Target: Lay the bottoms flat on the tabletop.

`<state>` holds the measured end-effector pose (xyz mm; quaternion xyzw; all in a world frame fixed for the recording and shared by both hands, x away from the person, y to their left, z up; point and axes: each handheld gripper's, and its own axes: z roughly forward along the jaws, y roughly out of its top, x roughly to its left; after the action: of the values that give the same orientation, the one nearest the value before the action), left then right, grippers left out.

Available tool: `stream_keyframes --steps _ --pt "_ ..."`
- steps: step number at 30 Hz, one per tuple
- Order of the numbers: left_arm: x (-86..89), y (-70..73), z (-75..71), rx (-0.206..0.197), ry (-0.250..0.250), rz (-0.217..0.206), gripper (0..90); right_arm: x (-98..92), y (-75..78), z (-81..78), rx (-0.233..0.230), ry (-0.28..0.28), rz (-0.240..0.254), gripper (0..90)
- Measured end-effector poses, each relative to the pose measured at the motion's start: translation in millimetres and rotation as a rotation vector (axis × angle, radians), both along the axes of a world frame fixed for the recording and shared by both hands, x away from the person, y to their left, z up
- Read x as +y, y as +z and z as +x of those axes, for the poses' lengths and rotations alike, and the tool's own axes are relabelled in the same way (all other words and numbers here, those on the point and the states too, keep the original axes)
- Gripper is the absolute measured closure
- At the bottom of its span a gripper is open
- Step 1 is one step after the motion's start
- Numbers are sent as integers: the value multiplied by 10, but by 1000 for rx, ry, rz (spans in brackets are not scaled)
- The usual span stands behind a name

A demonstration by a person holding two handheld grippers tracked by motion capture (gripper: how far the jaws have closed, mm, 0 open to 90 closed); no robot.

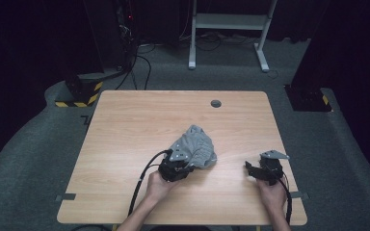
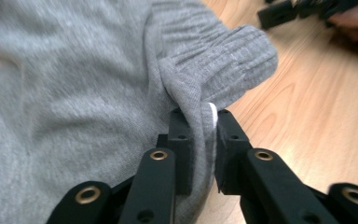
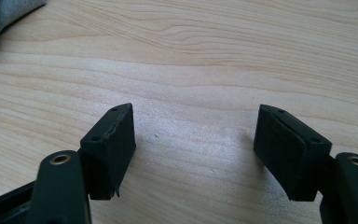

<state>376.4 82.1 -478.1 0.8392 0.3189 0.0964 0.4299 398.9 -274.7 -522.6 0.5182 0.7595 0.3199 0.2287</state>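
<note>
A crumpled grey garment lay mid-worktop. The left gripper had its jaws clamped on the garment's near edge; the right gripper, jaws apart, rested well to its right.

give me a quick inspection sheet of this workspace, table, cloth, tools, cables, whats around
surface: wooden table, a round grommet near its far edge
job's things: grey garment crumpled near the middle, ribbed cuff showing
clutter: nothing seen
grippers: left tool shut on a fold of the garment; right tool open over bare wood, apart from the garment
cables: black cable trails from the left tool toward the near edge; loose cables lie on the floor behind the table
surroundings: grey carpet, white desk frame, yellow-black striped base, dark background
</note>
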Motion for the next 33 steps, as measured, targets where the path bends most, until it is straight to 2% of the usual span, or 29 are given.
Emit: stream_keyframes --steps 2,3,8,13,24,30,33 --pt "36 50 6 -3 -1 -32 805 0 0 0 0 0 0 288" --pt "72 86 15 7 3 -68 808 0 0 0 0 0 0 287" --pt "198 253 48 -6 23 -132 813 0 -1 0 -1 0 0 287" --pt "279 395 36 -43 32 -147 813 0 0 0 0 0 0 287" --pt "393 454 119 -50 73 -163 813 0 0 0 0 0 0 288" --pt "476 496 179 -51 101 -199 813 0 0 0 0 0 0 287" --pt "541 495 213 -38 121 -221 812 0 0 0 0 0 1 287"
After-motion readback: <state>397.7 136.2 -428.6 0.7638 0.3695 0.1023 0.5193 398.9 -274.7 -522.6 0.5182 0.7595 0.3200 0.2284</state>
